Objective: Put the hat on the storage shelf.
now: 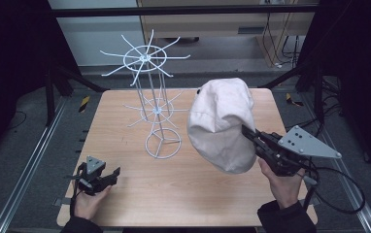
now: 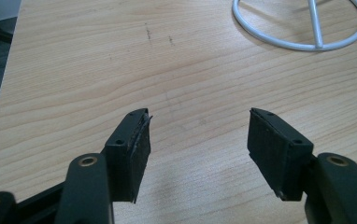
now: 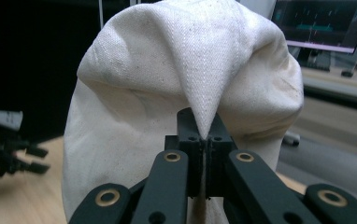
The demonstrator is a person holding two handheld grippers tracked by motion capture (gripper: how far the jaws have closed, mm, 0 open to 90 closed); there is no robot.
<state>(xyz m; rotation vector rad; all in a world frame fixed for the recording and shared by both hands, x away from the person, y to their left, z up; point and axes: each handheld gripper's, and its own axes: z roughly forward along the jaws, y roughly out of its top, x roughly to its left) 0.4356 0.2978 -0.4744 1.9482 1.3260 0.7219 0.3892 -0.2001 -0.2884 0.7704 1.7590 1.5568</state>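
Note:
A cream fabric cap hangs in the air over the right half of the table, held up by my right gripper, which is shut on a pinched fold of its cloth. In the right gripper view the cap bulges above the jaws, and my right gripper clamps a pointed tuck of it. A white wire display stand with two tiers of spokes rises from the middle of the table. My left gripper rests low at the front left, open with nothing between its fingers.
The wooden table has bare surface across its front. The stand's round wire base lies ahead and to the right of the left gripper. Dark frame posts and cables stand beyond the table edges.

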